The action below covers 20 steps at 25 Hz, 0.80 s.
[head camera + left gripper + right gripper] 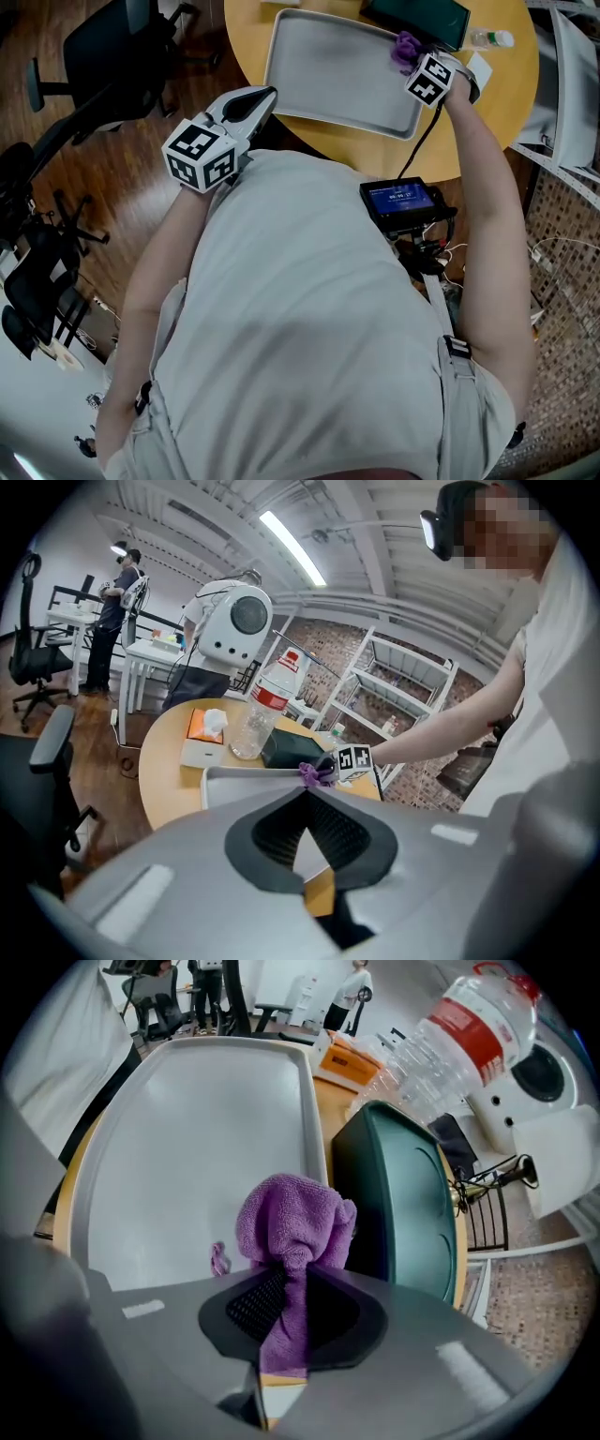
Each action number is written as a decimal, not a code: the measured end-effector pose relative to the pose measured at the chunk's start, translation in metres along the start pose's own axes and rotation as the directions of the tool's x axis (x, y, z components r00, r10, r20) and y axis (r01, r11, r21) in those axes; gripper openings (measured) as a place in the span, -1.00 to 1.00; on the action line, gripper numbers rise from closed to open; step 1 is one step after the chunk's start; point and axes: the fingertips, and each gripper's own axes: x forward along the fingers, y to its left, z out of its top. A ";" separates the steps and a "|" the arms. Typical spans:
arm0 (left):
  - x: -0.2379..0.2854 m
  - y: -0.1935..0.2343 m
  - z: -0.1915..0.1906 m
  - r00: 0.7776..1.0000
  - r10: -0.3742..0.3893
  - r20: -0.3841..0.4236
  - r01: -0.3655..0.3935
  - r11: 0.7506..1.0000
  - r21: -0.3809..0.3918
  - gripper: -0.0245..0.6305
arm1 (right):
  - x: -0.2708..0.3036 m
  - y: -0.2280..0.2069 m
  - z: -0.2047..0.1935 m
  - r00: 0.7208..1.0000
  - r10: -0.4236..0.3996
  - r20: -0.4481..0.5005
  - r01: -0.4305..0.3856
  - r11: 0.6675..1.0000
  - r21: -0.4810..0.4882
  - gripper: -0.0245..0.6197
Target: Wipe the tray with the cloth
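A grey metal tray (328, 70) lies on the round wooden table (487, 103). My right gripper (415, 62) is at the tray's far right corner, shut on a bunched purple cloth (404, 47). In the right gripper view the cloth (295, 1222) bulges out past the jaws of the right gripper (291, 1274), just over the tray (187, 1147) by its right rim. My left gripper (261, 101) hovers at the table's near edge, short of the tray, with its jaws shut and nothing in them. The left gripper view looks over the left gripper (307, 791) at the tray (234, 780) and the cloth (312, 772).
A dark green case (403, 1204) lies right beside the tray's right rim. A clear plastic bottle (267, 705) and an orange tissue box (206, 726) stand at the table's far side. Office chairs (112, 47) stand on the wood floor to the left. People stand in the background.
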 end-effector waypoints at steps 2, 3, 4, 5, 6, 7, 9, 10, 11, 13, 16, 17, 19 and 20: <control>0.004 -0.006 -0.001 1.000 -0.009 -0.007 0.009 1.000 0.005 -0.93 | 0.000 0.000 -0.002 1.000 -0.013 -0.021 0.012 1.000 -0.015 -0.74; 0.005 -0.009 -0.001 1.000 -0.012 -0.009 0.012 1.000 0.008 -0.93 | -0.001 0.000 -0.002 0.999 -0.020 -0.034 0.019 0.999 -0.030 -0.74; 0.006 -0.010 0.000 1.000 -0.015 -0.010 0.015 1.000 0.011 -0.93 | -0.001 0.001 -0.001 0.999 -0.025 -0.044 0.023 0.999 -0.040 -0.74; 0.007 -0.010 0.001 1.000 -0.016 -0.010 0.016 1.000 0.015 -0.93 | -0.002 0.002 -0.001 0.999 -0.025 -0.047 0.023 0.999 -0.042 -0.74; 0.007 -0.011 0.002 1.000 -0.018 -0.010 0.018 1.000 0.018 -0.93 | -0.003 0.006 -0.001 0.999 -0.022 -0.046 0.021 0.999 -0.034 -0.74; 0.007 -0.012 0.002 1.000 -0.020 -0.009 0.020 1.000 0.021 -0.93 | -0.005 0.011 -0.003 0.999 -0.018 -0.042 0.017 1.000 -0.022 -0.74; 0.008 -0.014 0.003 1.000 -0.029 -0.008 0.029 0.999 0.027 -0.93 | -0.008 0.026 -0.007 0.999 -0.017 -0.034 0.016 1.000 -0.013 -0.75; 0.009 -0.015 0.003 0.999 -0.034 -0.008 0.034 0.999 0.030 -0.93 | -0.010 0.035 -0.009 0.999 -0.020 -0.031 0.019 1.000 -0.020 -0.75; 0.010 -0.016 0.003 0.999 -0.038 -0.008 0.039 0.999 0.033 -0.93 | -0.012 0.045 -0.010 0.999 -0.024 -0.028 0.023 0.999 -0.032 -0.75; 0.011 -0.018 0.003 0.999 -0.046 -0.009 0.046 0.998 0.038 -0.93 | -0.017 0.067 -0.011 1.000 -0.023 -0.019 0.022 0.999 -0.049 -0.75; 0.014 -0.021 0.005 0.998 -0.064 -0.013 0.065 0.997 0.049 -0.93 | -0.026 0.102 -0.013 1.000 -0.008 -0.005 0.008 0.999 -0.042 -0.75; 0.016 -0.023 0.005 0.997 -0.072 -0.015 0.073 0.996 0.053 -0.93 | -0.029 0.114 -0.014 1.000 -0.004 -0.001 0.004 0.999 -0.040 -0.75; 0.018 -0.026 0.006 0.996 -0.086 -0.021 0.087 0.994 0.061 -0.93 | -0.035 0.138 -0.014 1.000 0.008 0.010 -0.007 0.999 -0.045 -0.75; 0.019 -0.027 0.006 0.995 -0.092 -0.024 0.094 0.993 0.065 -0.93 | -0.038 0.150 -0.014 1.000 0.017 0.017 -0.016 0.999 -0.049 -0.75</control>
